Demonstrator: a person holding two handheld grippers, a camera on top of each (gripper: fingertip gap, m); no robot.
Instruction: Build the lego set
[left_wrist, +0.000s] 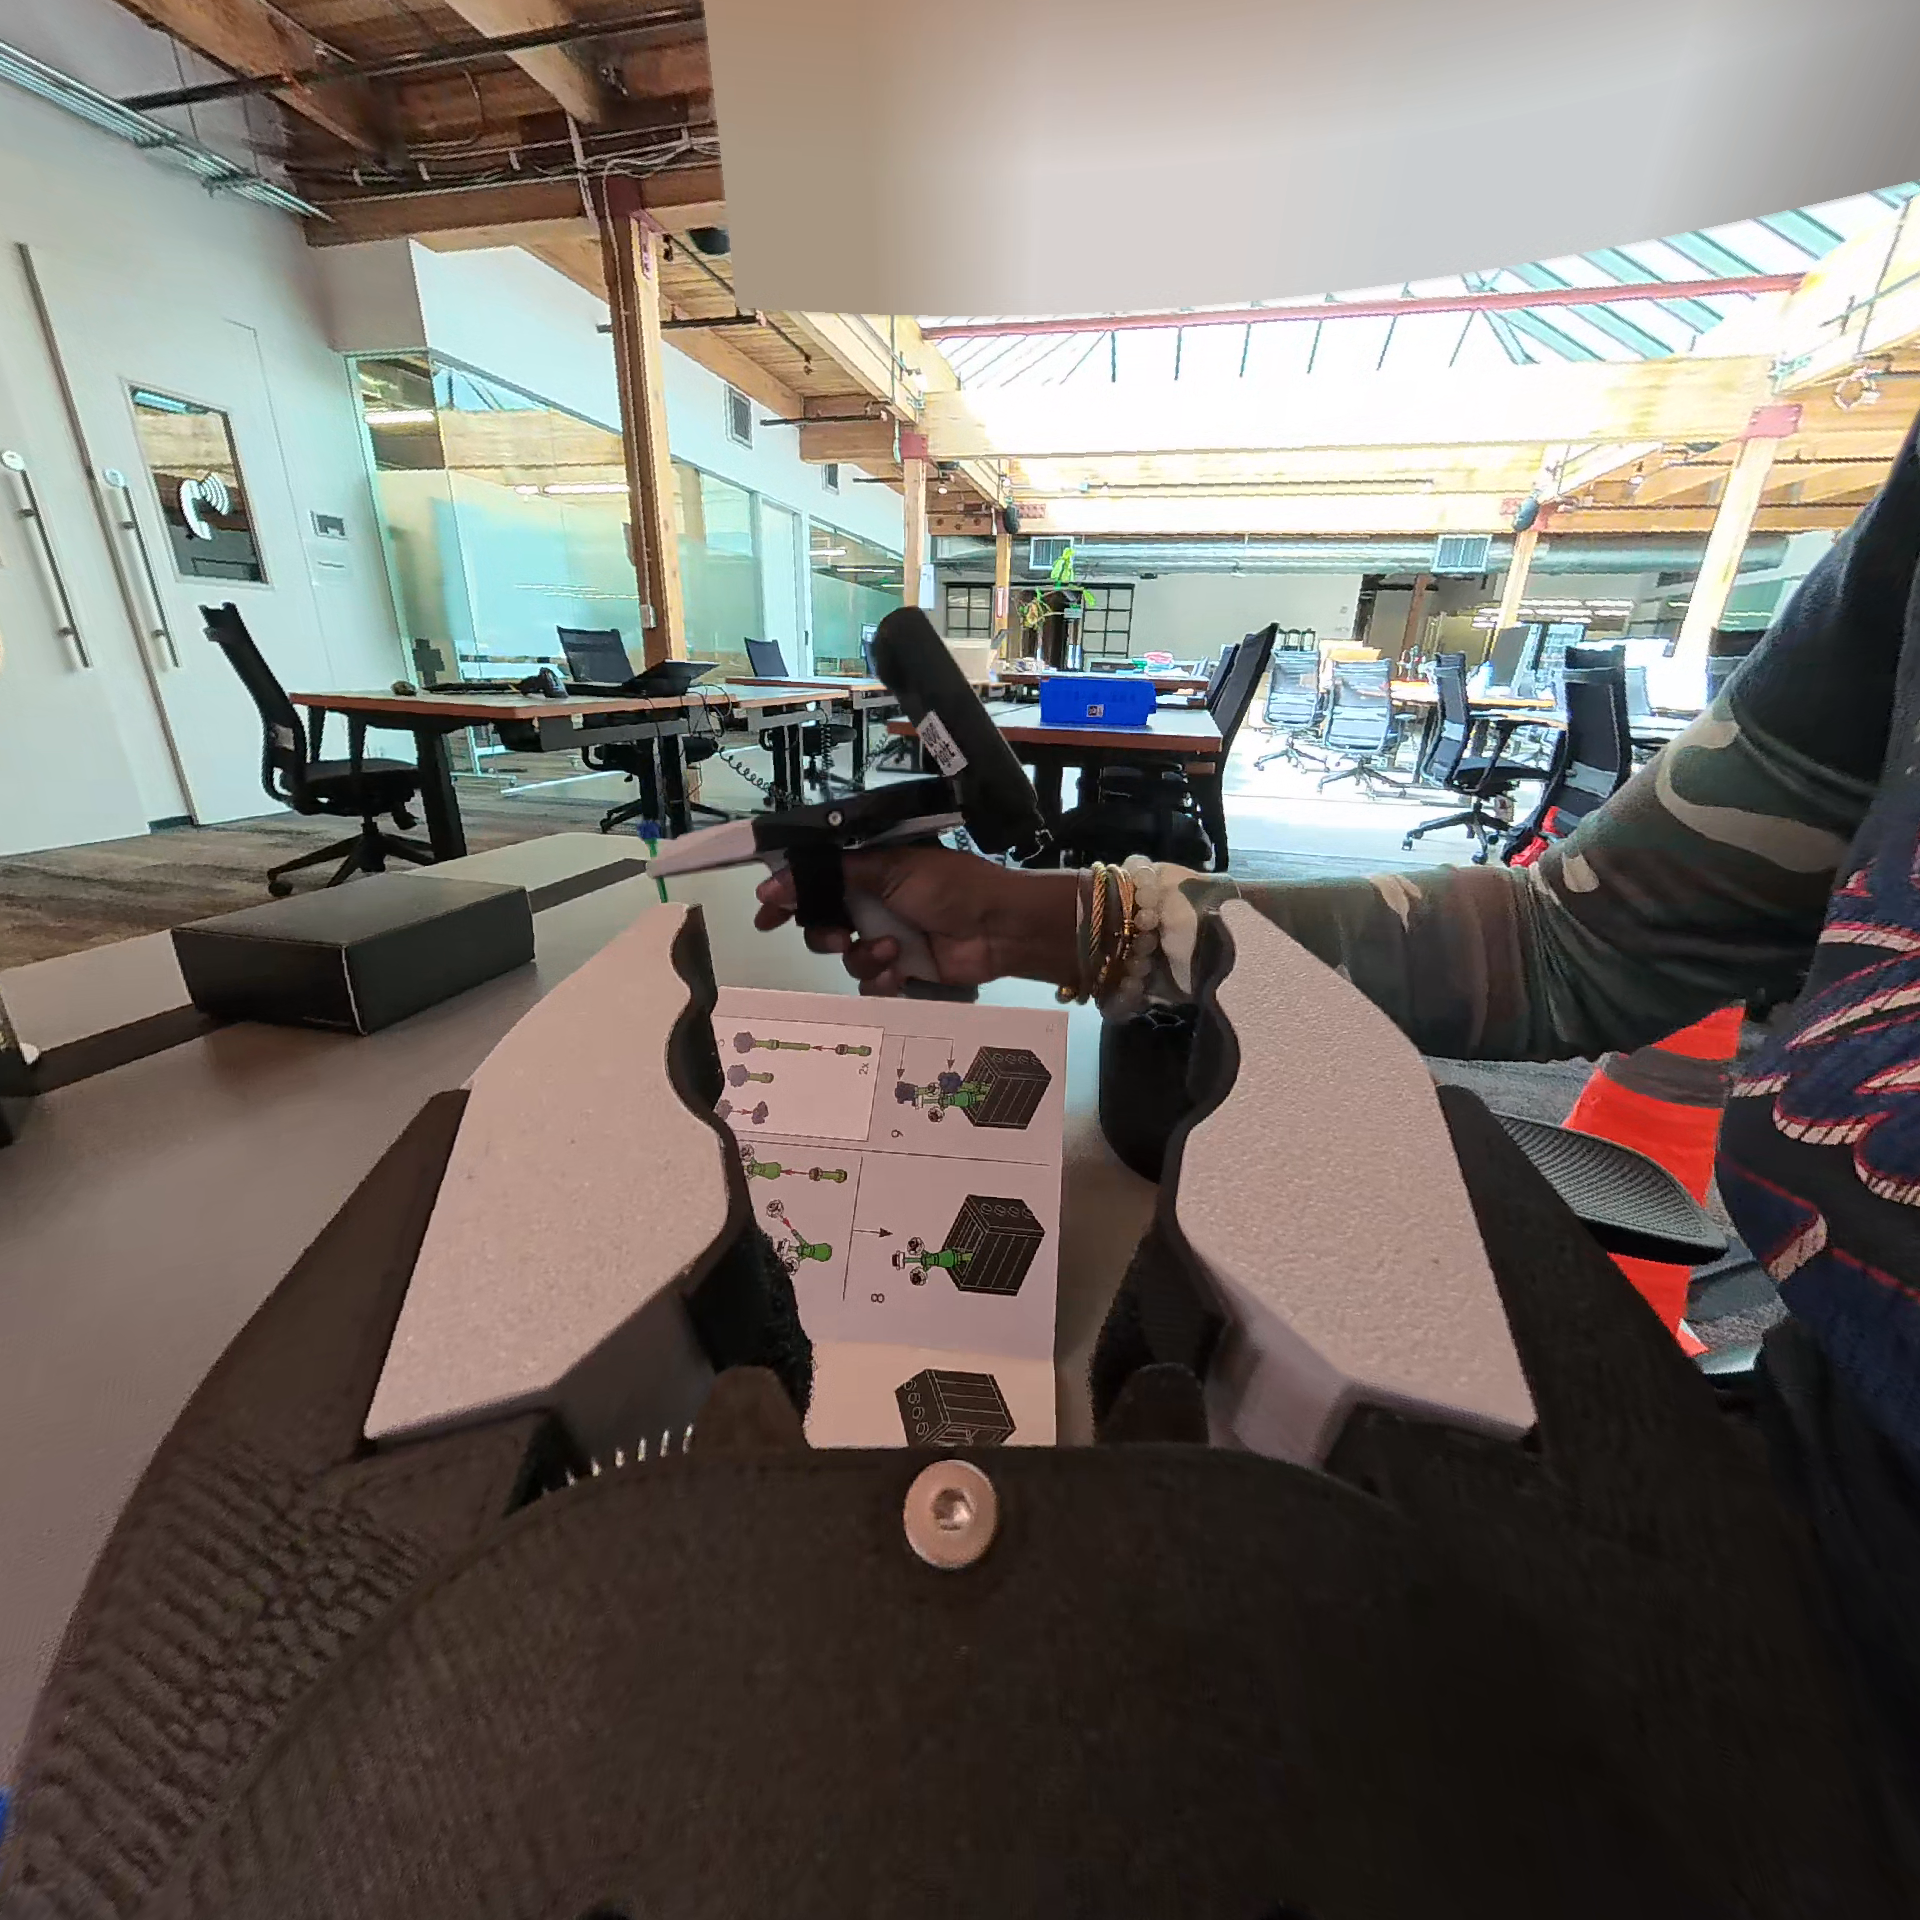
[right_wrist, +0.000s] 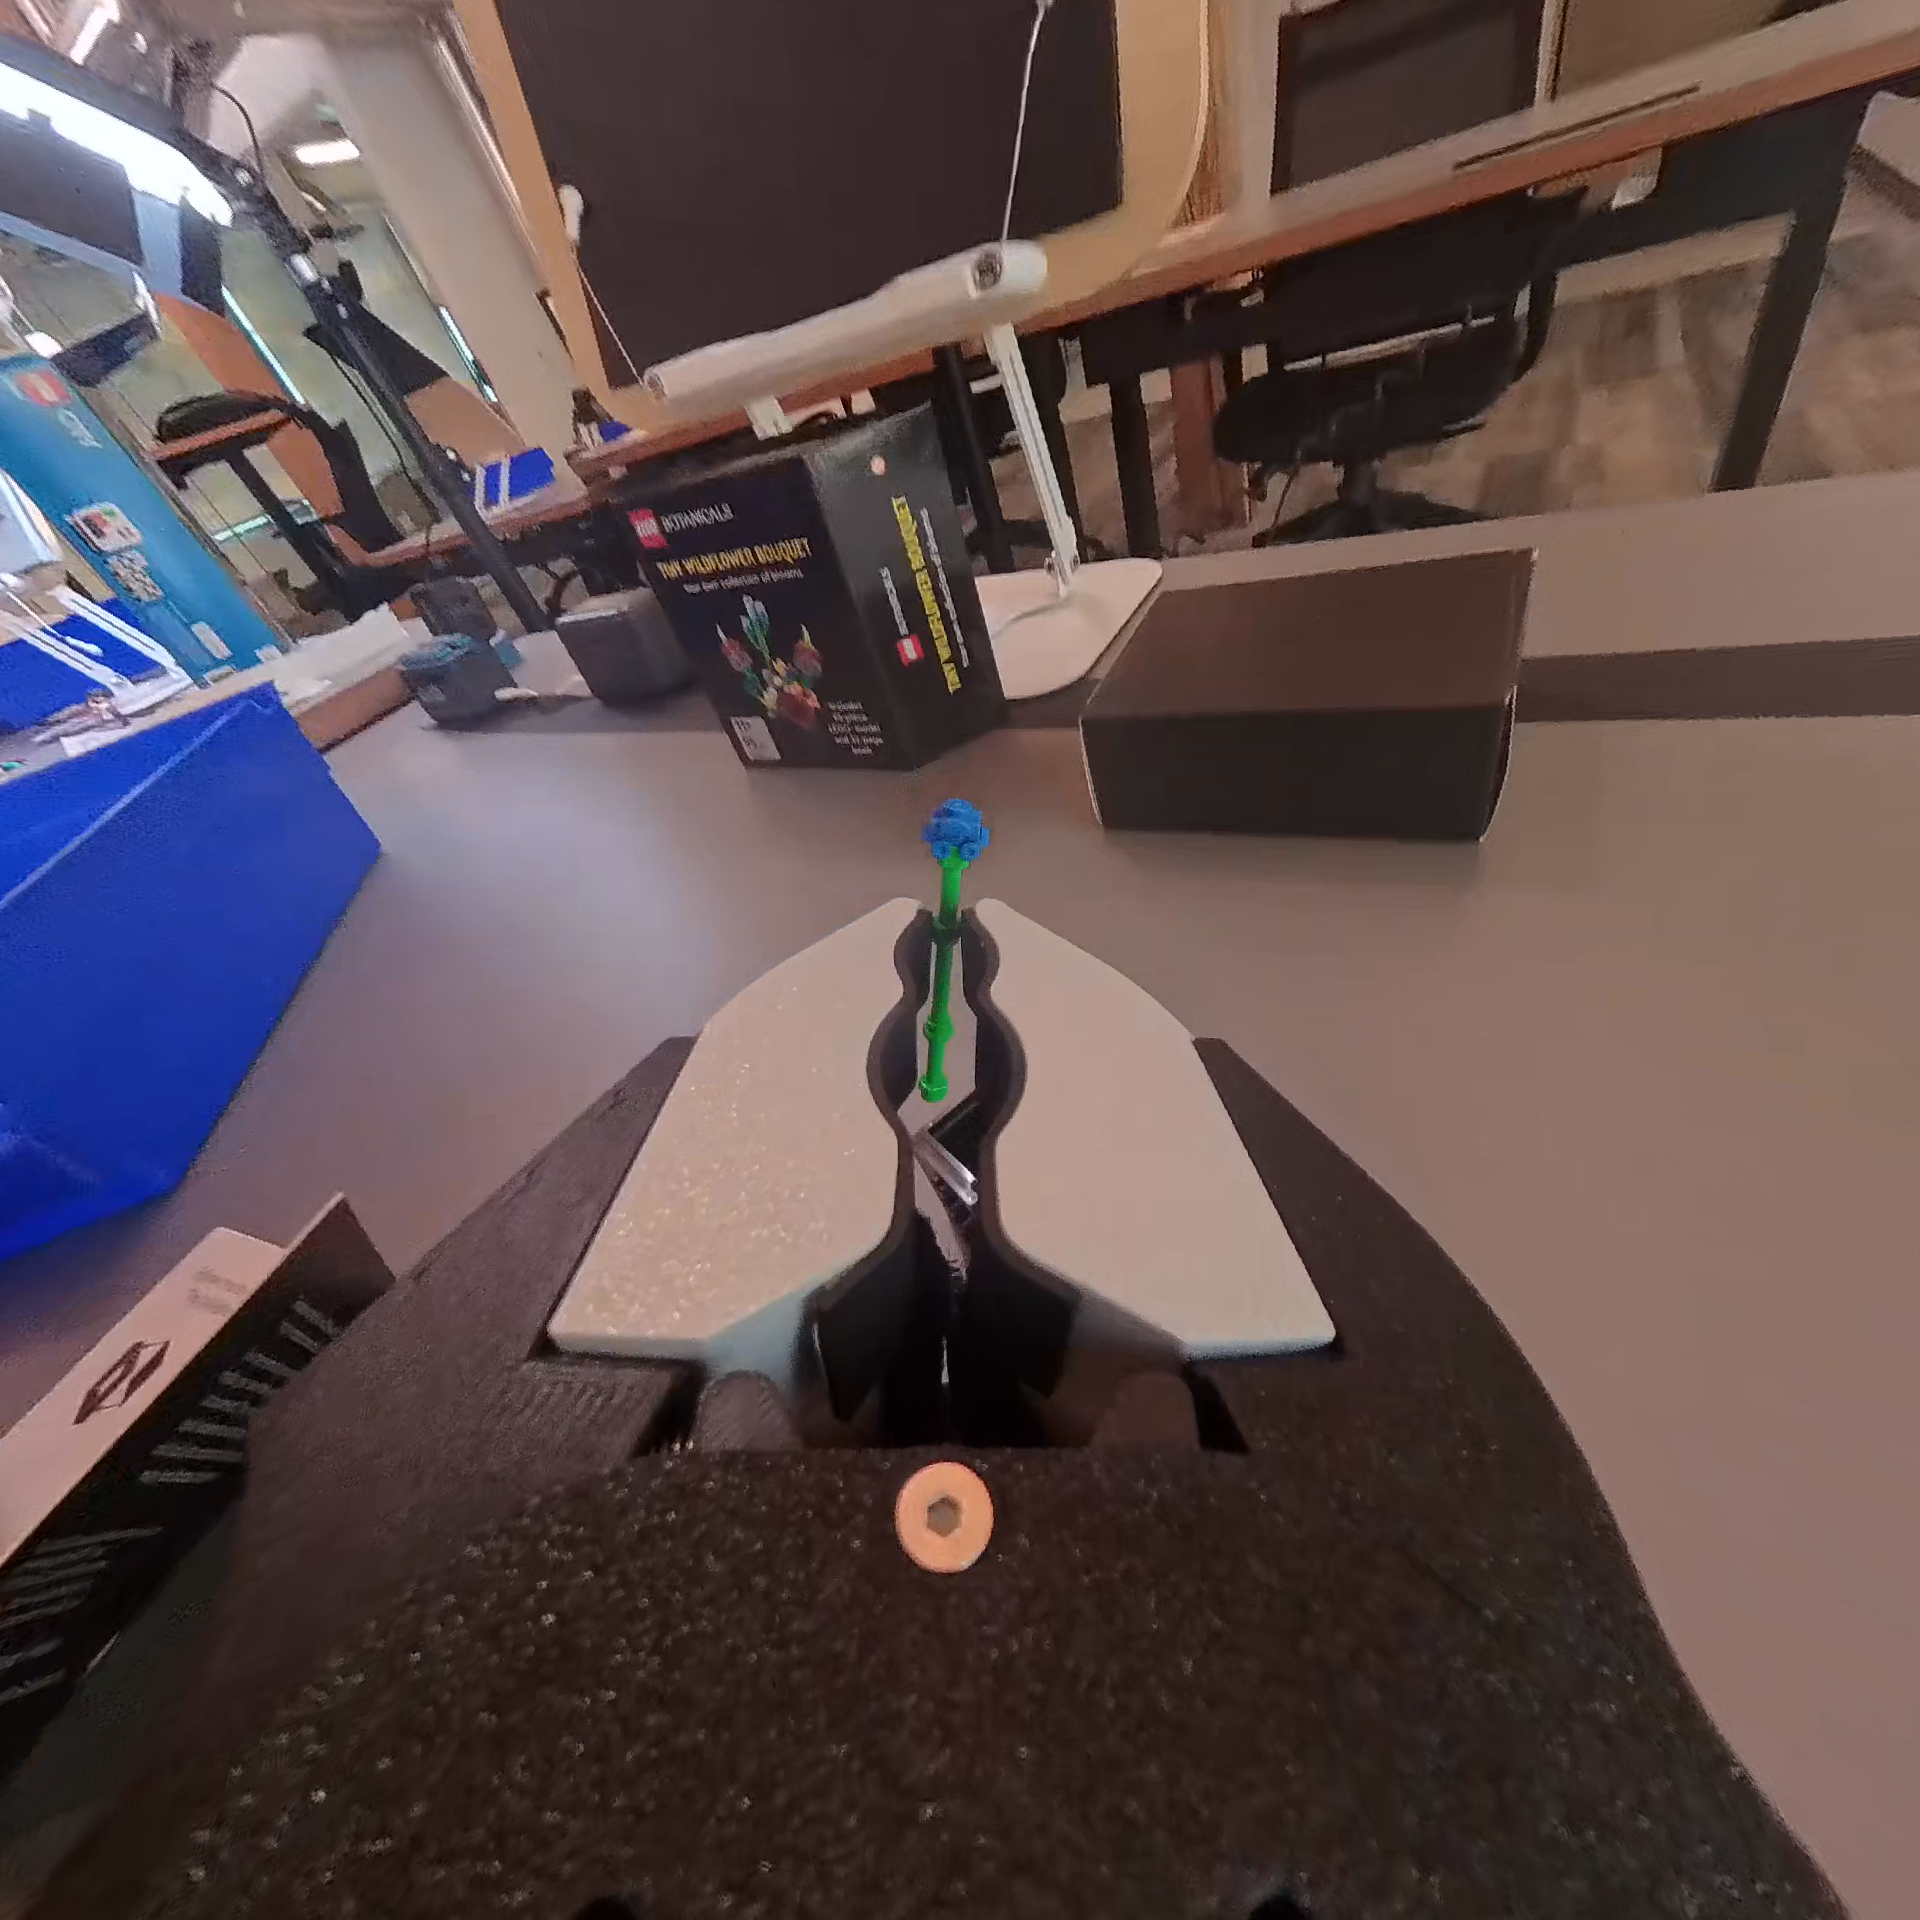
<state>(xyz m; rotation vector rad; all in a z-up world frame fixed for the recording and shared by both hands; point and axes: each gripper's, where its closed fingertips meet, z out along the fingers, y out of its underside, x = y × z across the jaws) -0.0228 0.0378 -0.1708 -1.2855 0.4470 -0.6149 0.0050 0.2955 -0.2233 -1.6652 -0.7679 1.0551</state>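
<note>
On the grey office table (right_wrist: 1558, 1039), your right gripper (right_wrist: 948, 920) clamps the green flower stem (right_wrist: 940, 997), its blue bloom beyond the tips. Your left gripper (left_wrist: 951, 956) stands apart over the instruction sheet (left_wrist: 956, 1174). Next, I think, seat the stem into the black block, not clearly visible here.

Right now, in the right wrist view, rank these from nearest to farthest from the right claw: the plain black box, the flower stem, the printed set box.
1. Flower stem: clamped in the right claw, blue bloom sticking out past the tips.
2. Plain black box: on the table ahead, to the right.
3. Printed set box: farther back, slightly left of centre.
</note>
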